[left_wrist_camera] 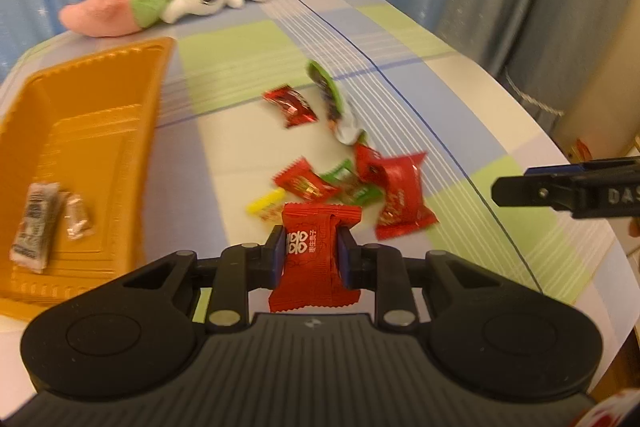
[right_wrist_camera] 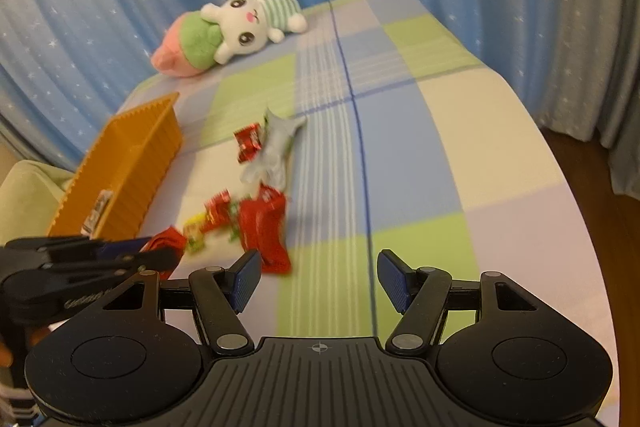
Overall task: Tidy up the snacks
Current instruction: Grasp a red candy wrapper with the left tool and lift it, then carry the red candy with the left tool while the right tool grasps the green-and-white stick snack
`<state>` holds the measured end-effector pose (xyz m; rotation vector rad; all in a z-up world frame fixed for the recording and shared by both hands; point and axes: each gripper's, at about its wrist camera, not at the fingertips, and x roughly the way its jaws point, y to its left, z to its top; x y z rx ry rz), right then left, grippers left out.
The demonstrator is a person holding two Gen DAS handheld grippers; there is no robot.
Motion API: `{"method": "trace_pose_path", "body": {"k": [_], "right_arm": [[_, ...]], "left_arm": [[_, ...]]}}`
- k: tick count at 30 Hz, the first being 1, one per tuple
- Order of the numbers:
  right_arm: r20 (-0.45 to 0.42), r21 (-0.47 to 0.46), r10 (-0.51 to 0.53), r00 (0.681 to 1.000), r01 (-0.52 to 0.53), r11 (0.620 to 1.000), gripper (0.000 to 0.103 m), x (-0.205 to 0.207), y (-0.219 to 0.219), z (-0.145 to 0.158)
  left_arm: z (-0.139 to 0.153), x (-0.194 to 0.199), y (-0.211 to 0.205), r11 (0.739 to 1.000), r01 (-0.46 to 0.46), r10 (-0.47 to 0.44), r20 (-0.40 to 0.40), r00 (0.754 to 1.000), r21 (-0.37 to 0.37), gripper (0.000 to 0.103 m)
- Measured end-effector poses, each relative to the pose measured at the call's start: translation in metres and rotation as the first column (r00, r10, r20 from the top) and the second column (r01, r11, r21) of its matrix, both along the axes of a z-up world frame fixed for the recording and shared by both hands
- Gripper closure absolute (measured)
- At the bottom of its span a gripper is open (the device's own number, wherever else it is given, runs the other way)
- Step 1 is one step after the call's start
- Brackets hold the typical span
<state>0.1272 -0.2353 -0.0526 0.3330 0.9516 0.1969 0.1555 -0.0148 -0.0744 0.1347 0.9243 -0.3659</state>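
Left claw grips red candy | orange tray: two pale packets

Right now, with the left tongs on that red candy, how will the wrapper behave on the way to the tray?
The red candy probably carries light: it hangs in the left tongs with no visible droop. Its crimped wrapper ends look thin, so likely floppy and crinkly. The film looks glossy, so it may slip; only the middle is pinched. The orange tray sits to the left.
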Motion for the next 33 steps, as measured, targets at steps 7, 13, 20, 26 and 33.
{"method": "trace_pose_path", "body": {"k": [7,13,20,26,33], "right_arm": [[0.043,0.039,0.033,0.999,-0.034,0.999,0.039,0.048,0.011,-0.004],[0.055,0.044,0.072,0.996,-0.075,0.996,0.039,0.087,0.030,-0.014],[0.038,0.041,0.086,0.996,-0.087,0.995,0.055,0.122,0.048,-0.029],[-0.007,0.034,0.055,0.998,-0.054,0.998,0.063,0.145,0.051,-0.043],[-0.042,0.030,0.031,0.999,-0.030,0.999,0.066,0.158,0.054,-0.056]], "left_arm": [[0.016,0.018,0.013,0.996,-0.092,0.091,0.056,0.994,0.003,0.079],[0.022,0.040,0.018,0.991,-0.136,0.136,0.078,0.988,-0.006,0.079],[0.022,0.055,0.023,0.988,-0.154,0.155,0.073,0.985,-0.015,0.079],[0.018,0.061,0.028,0.987,-0.162,0.163,0.060,0.985,-0.021,0.079],[0.015,0.064,0.031,0.986,-0.167,0.168,0.049,0.985,-0.025,0.079]]}}
